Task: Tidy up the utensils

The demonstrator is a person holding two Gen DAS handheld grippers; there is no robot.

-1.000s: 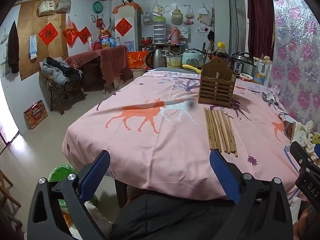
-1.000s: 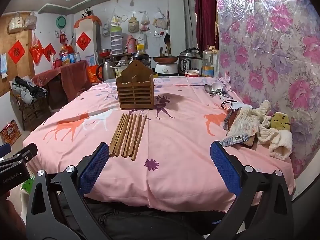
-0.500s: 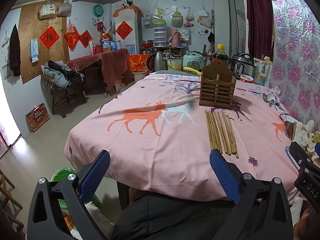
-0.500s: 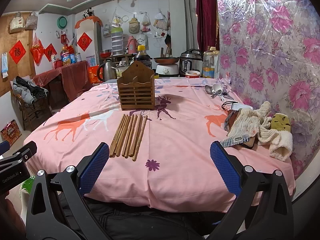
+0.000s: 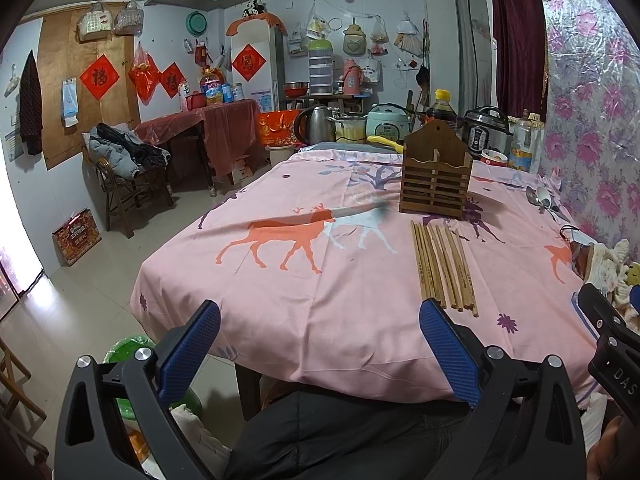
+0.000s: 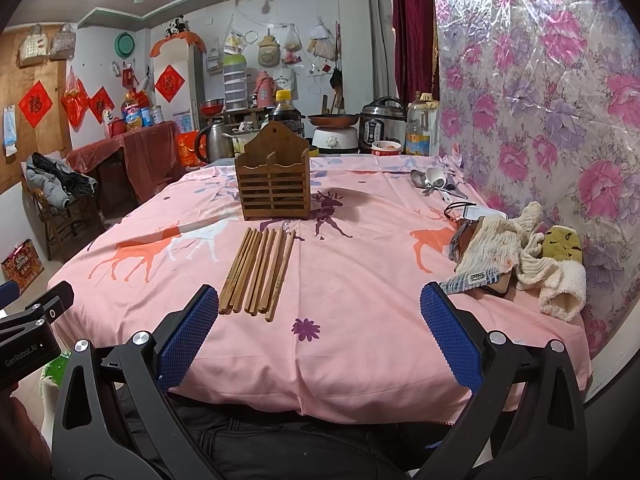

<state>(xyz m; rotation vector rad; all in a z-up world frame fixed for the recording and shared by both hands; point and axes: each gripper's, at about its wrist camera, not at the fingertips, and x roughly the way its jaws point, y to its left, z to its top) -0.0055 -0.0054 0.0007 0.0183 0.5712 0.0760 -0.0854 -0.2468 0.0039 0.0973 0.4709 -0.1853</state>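
Several wooden chopsticks (image 6: 260,270) (image 5: 444,266) lie side by side on the pink tablecloth (image 6: 360,280), just in front of a slatted wooden utensil holder (image 6: 273,178) (image 5: 436,174) that stands upright. Metal and white spoons (image 6: 430,182) (image 5: 540,198) rest at the far right of the table. My left gripper (image 5: 320,344) hangs open at the table's near left edge, nothing between its blue pads. My right gripper (image 6: 320,332) is open too, just short of the chopsticks' near ends.
A heap of cloths and a wallet (image 6: 516,256) lies at the table's right edge by the floral wall. Rice cookers, a kettle and bottles (image 6: 376,128) crowd the far end. A chair with clothes (image 5: 120,160) stands on the left floor.
Both views have crept slightly forward and up toward the table. Both grippers stay open and nothing on the table has moved.
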